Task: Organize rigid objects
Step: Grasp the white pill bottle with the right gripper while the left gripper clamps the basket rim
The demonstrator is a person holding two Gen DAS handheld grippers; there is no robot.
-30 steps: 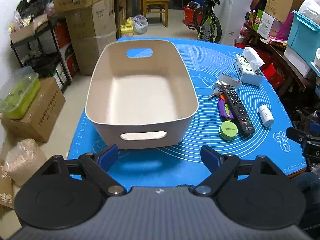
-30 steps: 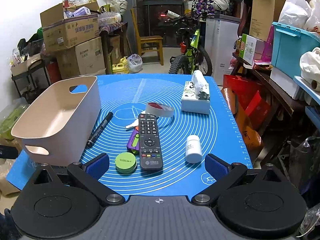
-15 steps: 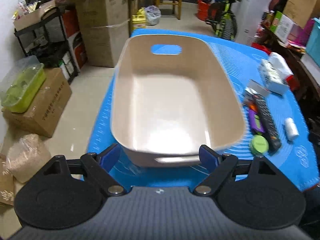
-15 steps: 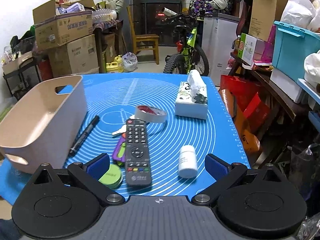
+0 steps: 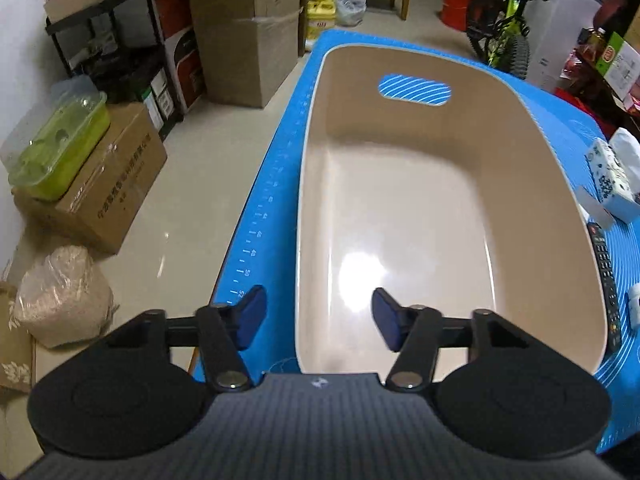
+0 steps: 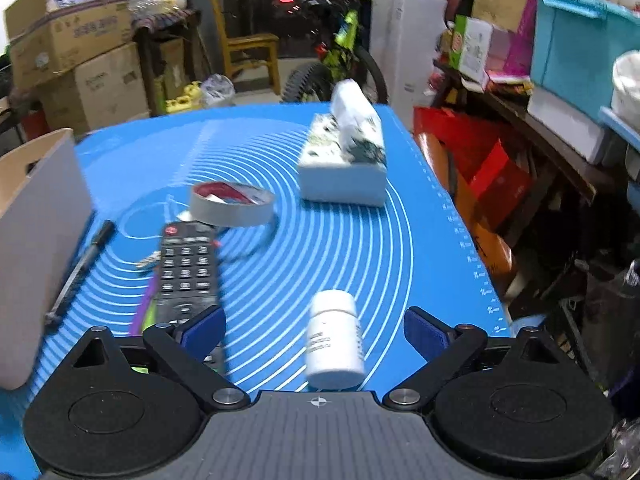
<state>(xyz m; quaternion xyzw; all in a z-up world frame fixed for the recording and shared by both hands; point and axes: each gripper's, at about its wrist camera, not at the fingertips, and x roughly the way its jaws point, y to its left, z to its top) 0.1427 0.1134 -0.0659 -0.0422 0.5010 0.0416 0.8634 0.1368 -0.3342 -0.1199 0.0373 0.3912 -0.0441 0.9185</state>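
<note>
Beige plastic bin's [image 5: 440,208] near-left rim: we are closing our left tool [image 5: 318,318] astride it, right tool [image 6: 316,328] narrowing around the white bottle [image 6: 334,340].

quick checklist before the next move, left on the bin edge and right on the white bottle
1. Beige bin has nothing in it: ok.
2. Bin's near-left wall sits between the left gripper jaws, which are closing: ok.
3. Pads pressing the bin wall: not ok, gaps show.
4. White bottle lies between the right gripper jaws, which are closing: ok.
5. Pads touching the bottle: not ok, wide gaps.
6. Remote clear of the right gripper's left pad: cannot tell, they overlap in view.
</note>
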